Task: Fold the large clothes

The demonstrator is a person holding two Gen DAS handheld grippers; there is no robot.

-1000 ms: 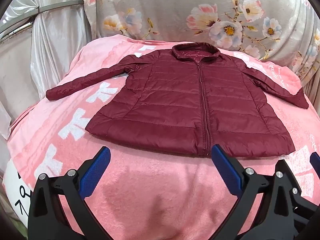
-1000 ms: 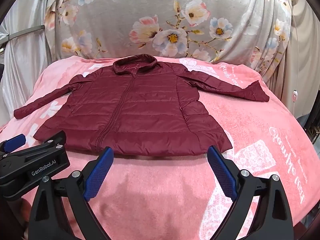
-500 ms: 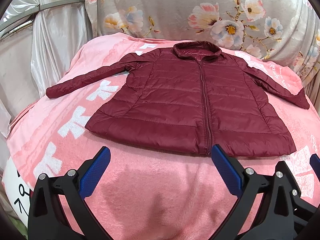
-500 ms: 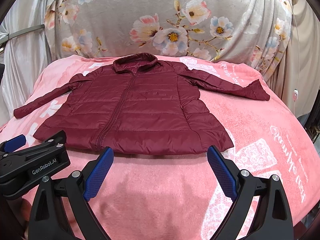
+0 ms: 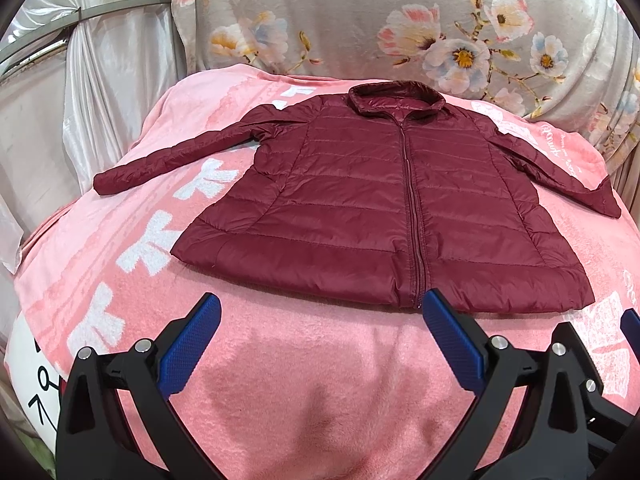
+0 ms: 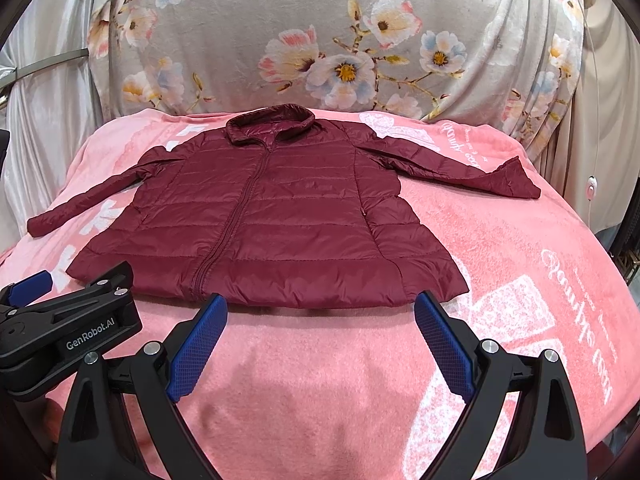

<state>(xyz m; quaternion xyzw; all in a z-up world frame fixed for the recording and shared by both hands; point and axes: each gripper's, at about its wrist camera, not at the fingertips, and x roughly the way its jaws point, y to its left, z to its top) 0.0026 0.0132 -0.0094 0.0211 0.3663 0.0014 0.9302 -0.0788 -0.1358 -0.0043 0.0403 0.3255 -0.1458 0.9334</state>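
Floral grey drape forms backdrop, w/ pale satin curtain at left. Pink plush blanket w/ white print covers the work surface. Maroon quilted jacket lies flat at blanket centre, zipped, collar toward drape, both sleeves spread outward. Left gripper & right gripper hover near the hem, jaws wide apart, holding nothing.

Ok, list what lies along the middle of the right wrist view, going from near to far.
right gripper held open → bare pink blanket → jacket hem → zipped quilted body → collar → floral cloth behind the bed.
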